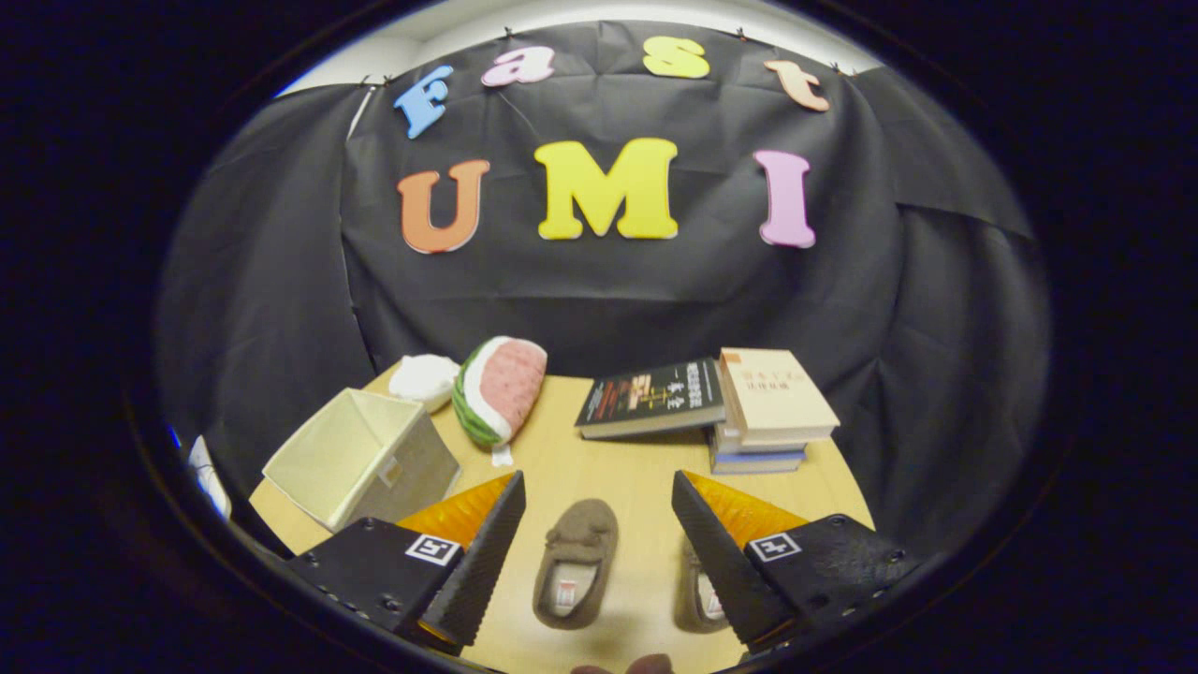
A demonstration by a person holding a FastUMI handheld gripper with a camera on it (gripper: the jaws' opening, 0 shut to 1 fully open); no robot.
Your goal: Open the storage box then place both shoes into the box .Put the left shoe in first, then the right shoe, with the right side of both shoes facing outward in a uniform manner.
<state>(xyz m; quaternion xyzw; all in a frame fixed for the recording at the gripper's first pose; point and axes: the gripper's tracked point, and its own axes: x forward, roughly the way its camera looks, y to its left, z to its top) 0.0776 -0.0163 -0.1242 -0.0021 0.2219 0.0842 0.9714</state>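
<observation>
Two brown slippers lie on the wooden table, toes pointing away from me. One slipper rests between my fingers, nearer the left one. The other slipper is mostly hidden behind the right finger. My gripper hovers above them, open wide, holding nothing. The cream fabric storage box stands beyond the left finger with its top open and its inside bare.
A watermelon-slice plush and a white soft item lie behind the box. A dark book leans on a stack of books beyond the right finger. Black cloth walls close the table's far side.
</observation>
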